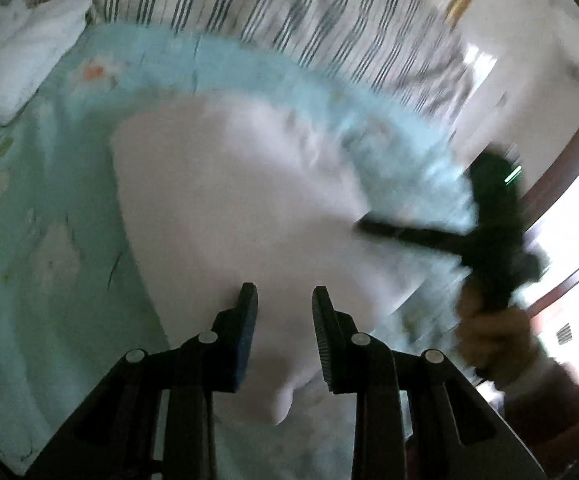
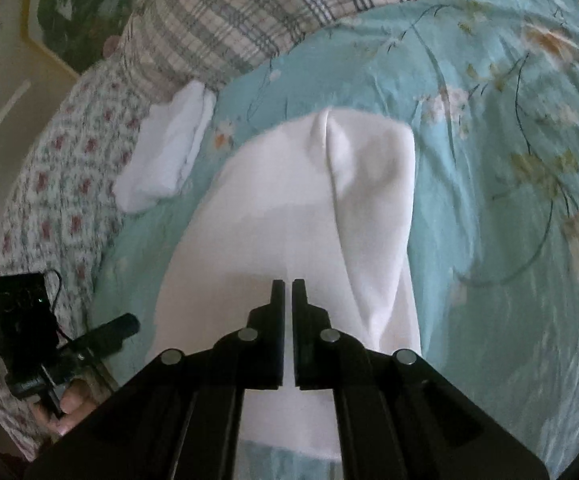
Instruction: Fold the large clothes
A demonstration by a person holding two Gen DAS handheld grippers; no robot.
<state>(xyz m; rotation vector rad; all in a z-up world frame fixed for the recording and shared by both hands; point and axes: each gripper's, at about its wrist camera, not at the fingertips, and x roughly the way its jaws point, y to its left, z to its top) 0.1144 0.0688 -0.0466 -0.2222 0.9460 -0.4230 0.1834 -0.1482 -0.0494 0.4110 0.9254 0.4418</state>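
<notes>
- We see the white garment (image 2: 289, 208) lying lengthwise on the bed, running away from the right gripper (image 2: 288, 286), which hangs above its near end.
- The right gripper's jaws are almost touching, with nothing between them.
- The left gripper (image 1: 284, 294) hovers over the same garment (image 1: 225, 184); its jaws stand partly apart and grip nothing.
- From the left view, the right gripper (image 1: 363, 225) is blurred, its tip at the garment's right edge.
- The sheet (image 2: 489, 220) is pale teal with flowers; a plaid quilt (image 2: 249, 12) lies beyond it.
- A folded white pile (image 2: 167, 152) sits just left of the garment, apart from it.
- Right of the garment, we see bare sheet.
</notes>
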